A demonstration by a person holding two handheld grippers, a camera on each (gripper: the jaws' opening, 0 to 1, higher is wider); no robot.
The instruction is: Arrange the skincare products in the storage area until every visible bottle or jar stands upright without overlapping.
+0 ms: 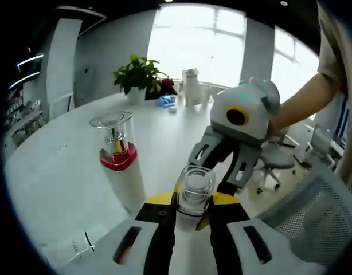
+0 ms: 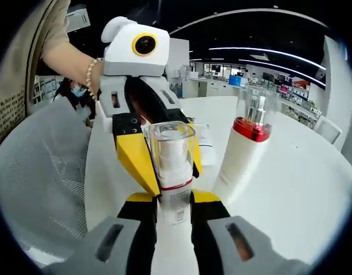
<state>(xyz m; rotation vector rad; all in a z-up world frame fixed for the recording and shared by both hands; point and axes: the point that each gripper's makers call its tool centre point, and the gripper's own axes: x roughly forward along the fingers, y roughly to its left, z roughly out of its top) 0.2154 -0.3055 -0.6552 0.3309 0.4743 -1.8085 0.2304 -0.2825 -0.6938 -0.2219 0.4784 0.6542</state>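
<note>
Yellow-tipped jaws of the left gripper (image 1: 193, 209) sit closest to the lens, w/ a small clear-capped bottle (image 1: 194, 192) pinched between them, cap end toward the camera. Right gripper view gives the same bottle (image 2: 171, 172) from the other side: clear cap on top, red band lower down, label below that. Right gripper (image 2: 175, 200) has its jaws closed narrow on the lower body, while the left one's yellow pads (image 2: 136, 157) flank it higher up. So both grippers are on one bottle, approx upright, over the white desk (image 1: 55, 172). Can't tell if its base touches the desk yet; jaws hide it.

Second item: taller white bottle (image 1: 121, 166), red collar, clear cap. It stands upright on the desk, off to the left of the left jaws and near them; in the right gripper view it (image 2: 245, 149) is right of the jaws, just beside but apart from the held bottle. No overlap between the two.

Step in hand, my read: setting the small bottle down upright next to the tall one. Next move prob needs base flat on the desk, a clear gap kept from the tall bottle, then one gripper easing off before the other so it doesn't tip.
</note>
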